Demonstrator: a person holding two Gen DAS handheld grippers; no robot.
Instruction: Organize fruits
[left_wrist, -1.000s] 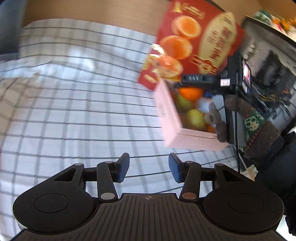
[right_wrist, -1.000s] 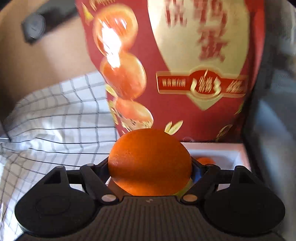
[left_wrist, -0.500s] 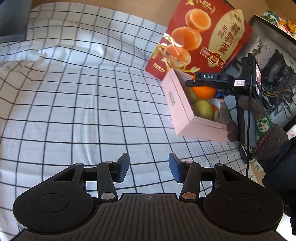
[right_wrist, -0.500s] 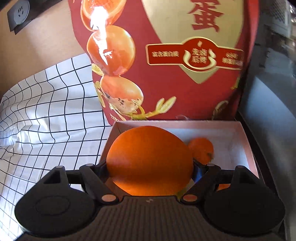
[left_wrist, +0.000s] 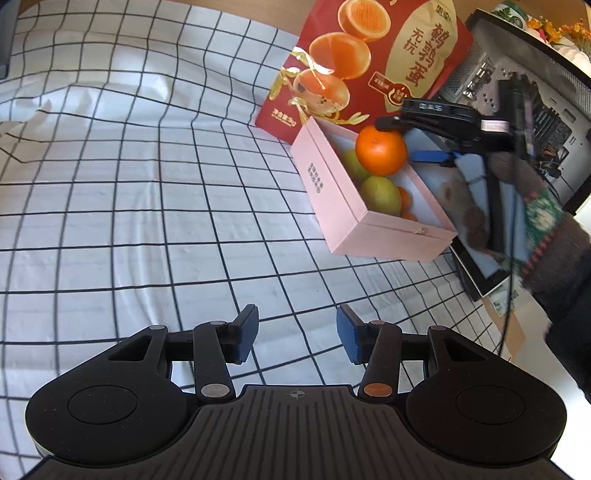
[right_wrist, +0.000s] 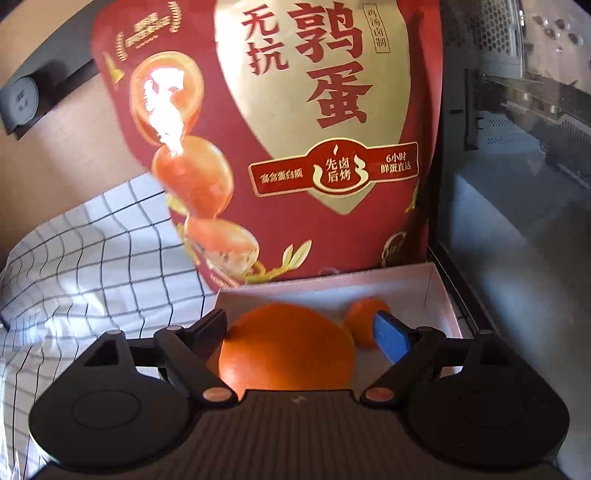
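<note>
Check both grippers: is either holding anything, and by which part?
Nothing is gripped. The right gripper is opening around the big orange over the pink box, pads off its sides. The left gripper is empty.

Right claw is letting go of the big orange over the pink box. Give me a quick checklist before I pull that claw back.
1. Big orange inside the pink box: ok.
2. Right claw opening; blue pad clear of the orange, dark pad's contact: cannot tell.
3. Orange fully settled on the green fruit: cannot tell.
4. Small orange untouched by the claw: cannot tell.
5. Left claw empty over the checked cloth: ok.
</note>
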